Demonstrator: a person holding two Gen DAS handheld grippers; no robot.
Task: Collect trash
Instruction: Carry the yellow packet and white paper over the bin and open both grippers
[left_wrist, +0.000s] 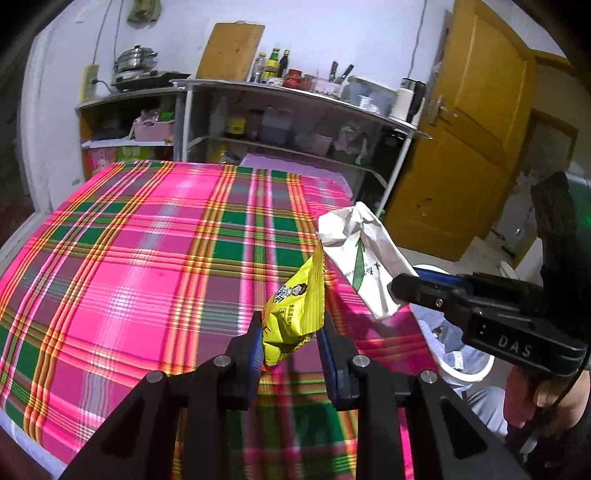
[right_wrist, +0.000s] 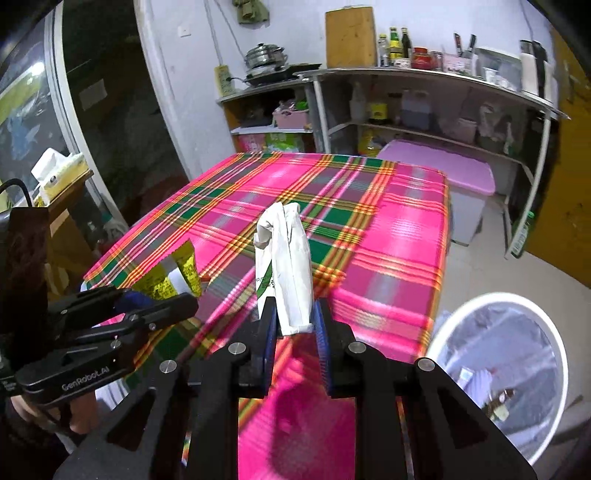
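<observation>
Yellow wrapper pinched in left hand-held gripper; right hand-held gripper apparently clamps white packet.

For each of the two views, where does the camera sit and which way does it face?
Left wrist: sits behind the left gripper, tilted down over the pink plaid tablecloth; it pinches a yellow snack wrapper; a hand holds the right gripper.
Right wrist: behind the right gripper, pinching a crumpled white paper bag; white-rimmed bin lower right.
Shared: cloth, both items, shelves.
</observation>
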